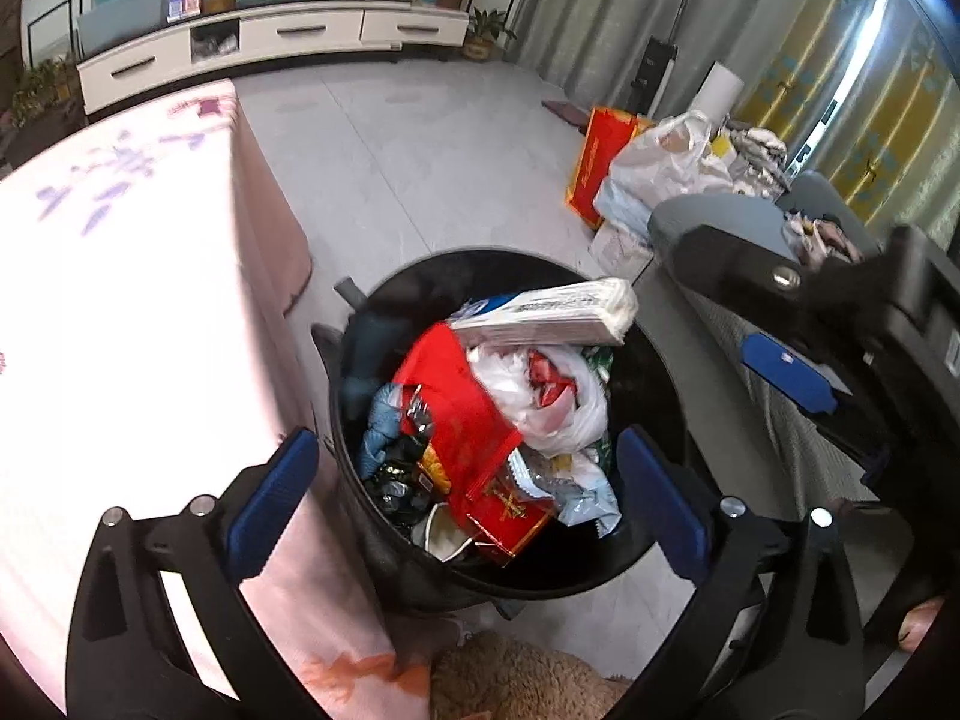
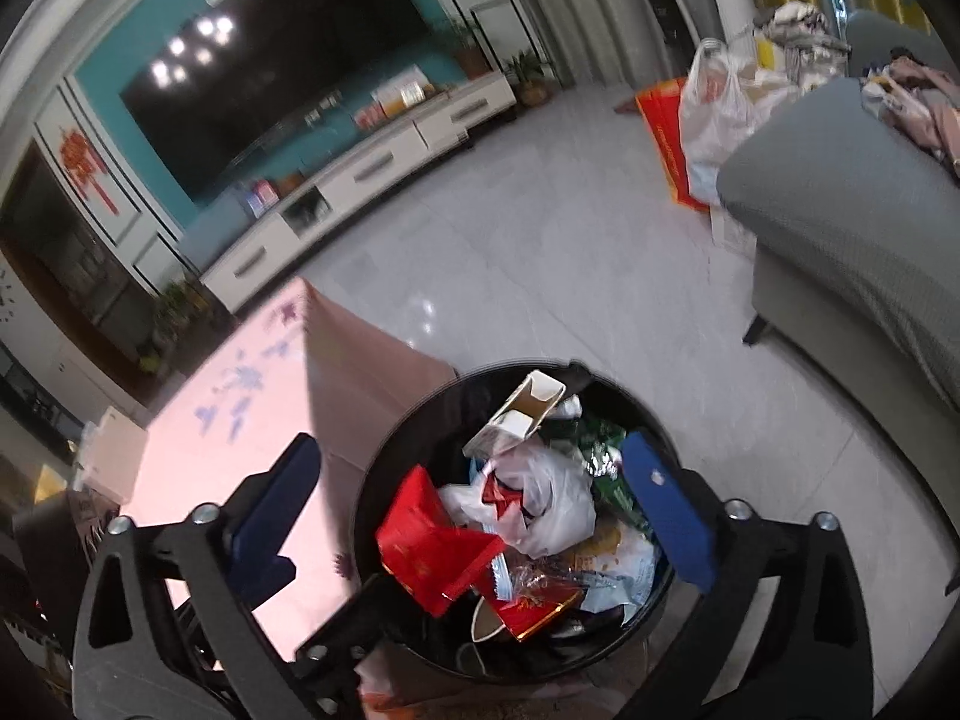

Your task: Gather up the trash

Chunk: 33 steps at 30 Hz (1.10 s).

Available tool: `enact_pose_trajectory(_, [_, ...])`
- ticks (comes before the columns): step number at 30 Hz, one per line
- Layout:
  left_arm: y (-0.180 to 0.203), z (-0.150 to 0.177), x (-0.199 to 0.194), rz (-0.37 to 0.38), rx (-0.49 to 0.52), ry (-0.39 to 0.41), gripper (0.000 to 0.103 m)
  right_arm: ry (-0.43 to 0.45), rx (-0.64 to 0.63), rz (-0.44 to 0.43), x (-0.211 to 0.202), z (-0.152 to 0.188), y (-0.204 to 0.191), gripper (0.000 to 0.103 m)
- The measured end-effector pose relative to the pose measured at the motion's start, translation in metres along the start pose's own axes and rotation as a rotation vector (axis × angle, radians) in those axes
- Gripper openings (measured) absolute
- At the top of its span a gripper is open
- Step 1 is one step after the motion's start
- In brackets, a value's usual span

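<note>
Your left gripper (image 1: 468,495) and right gripper (image 2: 474,501) both hover with jaws wide and empty above the black trash bin (image 1: 420,576), the red carton (image 1: 462,420) and white plastic bag (image 2: 552,498) lying inside it below them.

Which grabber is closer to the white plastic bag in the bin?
Hard to tell. Both the left gripper and right gripper hang open above the white plastic bag in the black bin, neither touching it.

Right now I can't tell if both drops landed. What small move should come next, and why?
Probably lift both hands clear and turn toward the table. The left gripper and right gripper stand open and empty above the bin, and the trash lies inside it.
</note>
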<state>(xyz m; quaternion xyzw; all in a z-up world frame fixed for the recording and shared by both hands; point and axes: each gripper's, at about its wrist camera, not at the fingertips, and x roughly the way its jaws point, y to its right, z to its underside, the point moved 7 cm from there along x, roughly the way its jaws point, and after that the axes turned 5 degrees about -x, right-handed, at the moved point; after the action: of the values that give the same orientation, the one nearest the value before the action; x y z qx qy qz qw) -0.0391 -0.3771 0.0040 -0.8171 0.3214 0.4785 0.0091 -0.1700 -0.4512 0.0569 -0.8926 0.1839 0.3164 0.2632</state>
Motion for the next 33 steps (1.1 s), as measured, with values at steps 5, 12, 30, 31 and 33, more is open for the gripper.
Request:
enact_pose_trajectory(5, [0.006,-0.007,-0.034,-0.012,0.038,0.084,0.100,0.078,0.001,0.010,-0.028,-0.009,0.003,0.100])
enact_pose_trajectory(12, [0.014,-0.008,-0.066,-0.019,0.087,0.180,0.100,0.102,0.006,0.045,-0.037,-0.012,0.008,0.100])
enact_pose_trajectory(30, [0.009,0.004,-0.065,-0.029,0.054,0.146,0.100,0.067,-0.023,0.116,-0.030,-0.008,0.014,0.100])
enact_pose_trajectory(31, [0.009,0.004,-0.065,-0.026,0.053,0.146,0.100,0.065,-0.023,0.116,-0.029,-0.008,0.014,0.100])
enact_pose_trajectory(33, [0.008,0.005,-0.064,-0.026,0.048,0.142,0.100,0.062,-0.023,0.120,-0.029,-0.008,0.015,0.100])
